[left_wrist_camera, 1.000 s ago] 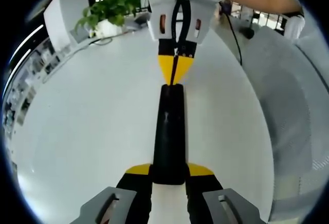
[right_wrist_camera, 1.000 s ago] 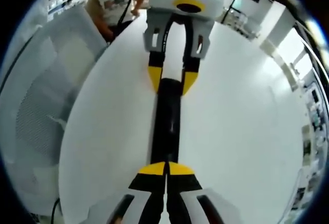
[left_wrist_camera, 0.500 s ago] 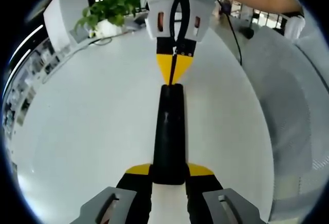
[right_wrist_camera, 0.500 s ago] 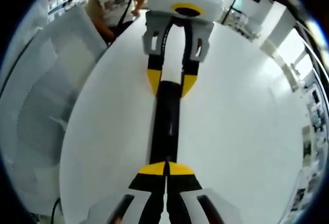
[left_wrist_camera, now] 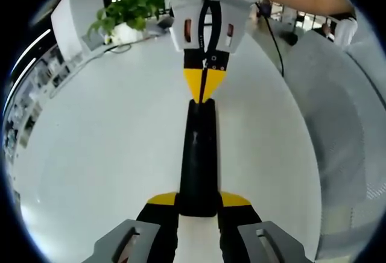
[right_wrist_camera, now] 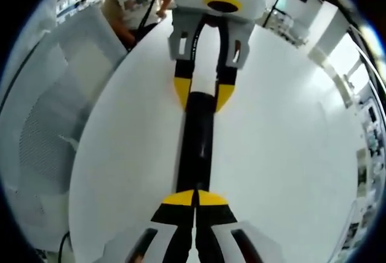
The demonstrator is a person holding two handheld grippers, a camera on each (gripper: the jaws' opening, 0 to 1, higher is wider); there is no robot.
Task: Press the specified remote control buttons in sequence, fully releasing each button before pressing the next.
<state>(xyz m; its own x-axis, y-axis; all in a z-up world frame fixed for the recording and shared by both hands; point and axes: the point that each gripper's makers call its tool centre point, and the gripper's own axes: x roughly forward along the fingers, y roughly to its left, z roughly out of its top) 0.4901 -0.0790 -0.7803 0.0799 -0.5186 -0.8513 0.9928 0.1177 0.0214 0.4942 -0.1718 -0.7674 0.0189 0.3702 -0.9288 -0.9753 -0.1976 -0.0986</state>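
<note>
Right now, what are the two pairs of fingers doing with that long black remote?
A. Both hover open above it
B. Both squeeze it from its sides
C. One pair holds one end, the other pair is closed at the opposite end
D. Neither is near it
C: the left gripper straddles one end of the remote, while the right gripper has its fingers closed together at the other end.

A leafy potted plant (left_wrist_camera: 129, 12) sits at the white table's (left_wrist_camera: 90, 136) far edge.

A long, slim black remote control (left_wrist_camera: 197, 157) lies flat on the white table (left_wrist_camera: 90, 154).
</note>
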